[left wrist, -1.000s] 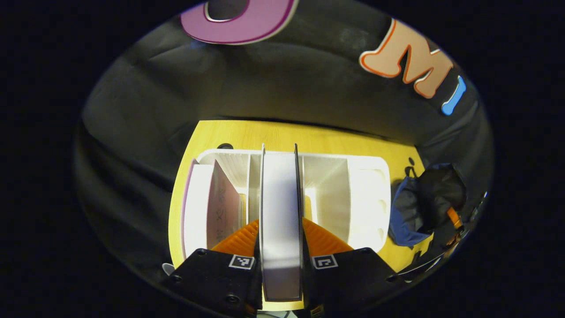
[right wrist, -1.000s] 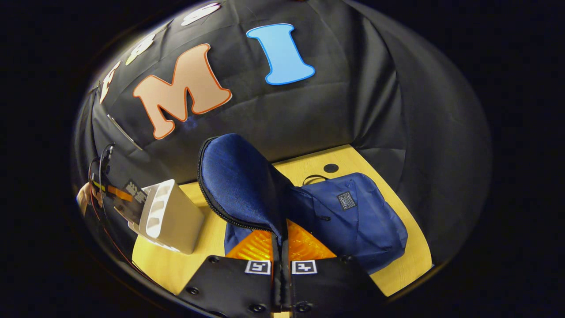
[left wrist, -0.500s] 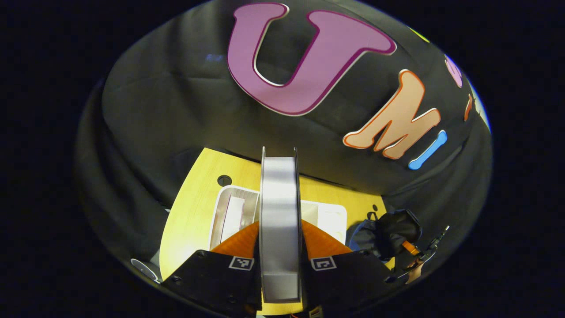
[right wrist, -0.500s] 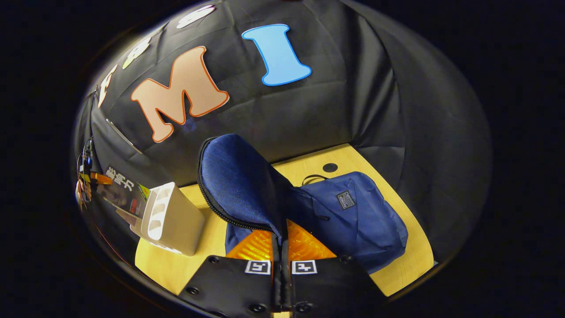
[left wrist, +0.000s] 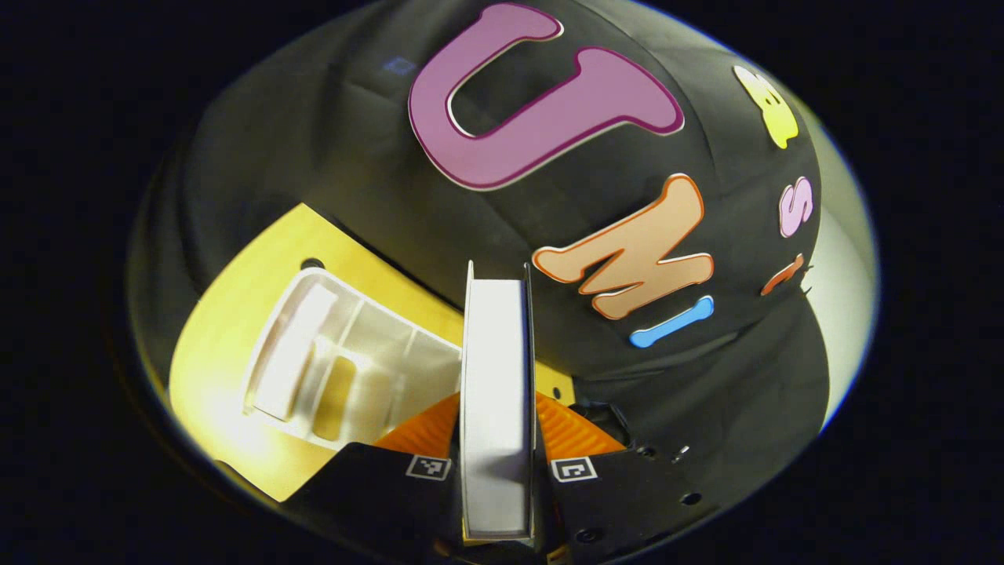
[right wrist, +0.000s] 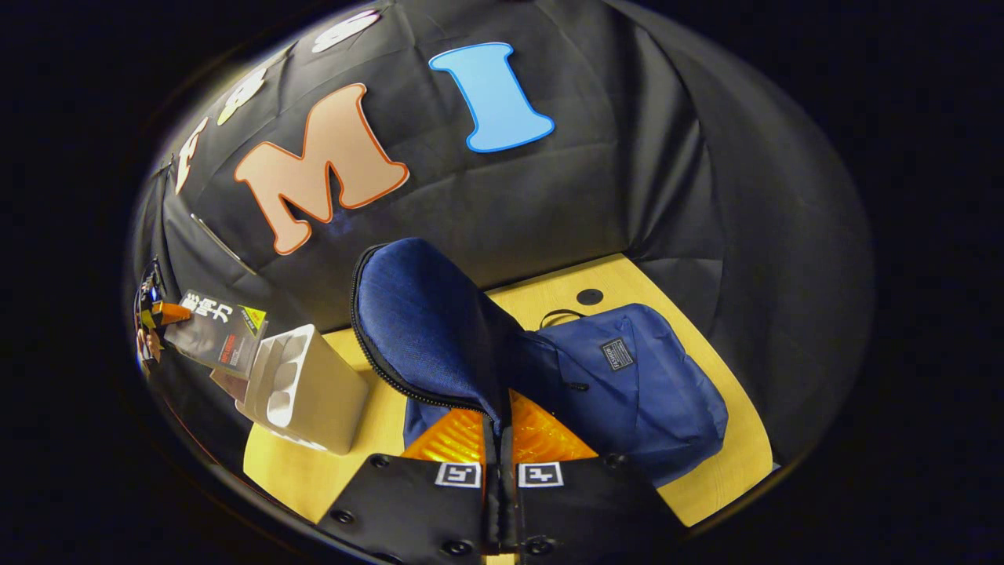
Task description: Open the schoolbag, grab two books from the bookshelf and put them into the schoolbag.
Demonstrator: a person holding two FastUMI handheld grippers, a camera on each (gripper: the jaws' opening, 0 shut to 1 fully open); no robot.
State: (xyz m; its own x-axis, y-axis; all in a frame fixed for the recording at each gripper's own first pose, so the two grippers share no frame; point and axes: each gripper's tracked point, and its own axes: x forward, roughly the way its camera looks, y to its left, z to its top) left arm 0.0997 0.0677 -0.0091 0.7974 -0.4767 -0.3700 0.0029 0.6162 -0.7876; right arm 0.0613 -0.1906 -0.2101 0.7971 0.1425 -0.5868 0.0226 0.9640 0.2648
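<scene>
In the left gripper view my left gripper [left wrist: 496, 420] is shut on a thick book [left wrist: 494, 369], seen page-edge on, held up clear of the white bookshelf [left wrist: 345, 377]. Another book [left wrist: 286, 353] stands in the shelf's left slot. In the right gripper view my right gripper [right wrist: 500, 428] is shut on the raised flap [right wrist: 420, 318] of the blue schoolbag [right wrist: 639, 380], holding it upright with the zip edge showing. At that view's far left the dark-covered book [right wrist: 213, 333] hangs above the bookshelf [right wrist: 310, 388] in the left gripper [right wrist: 155, 314].
Bag and shelf sit on a yellow wooden table [right wrist: 725, 463] with a round cable hole [right wrist: 589, 297] near the back. The black cloth wall closes in behind and to the sides. The table's front edge lies close below the shelf [left wrist: 235, 463].
My left gripper has lifted the book up out of the shelf and swung so the shelf now lies lower left. The right gripper holds the flap still.
</scene>
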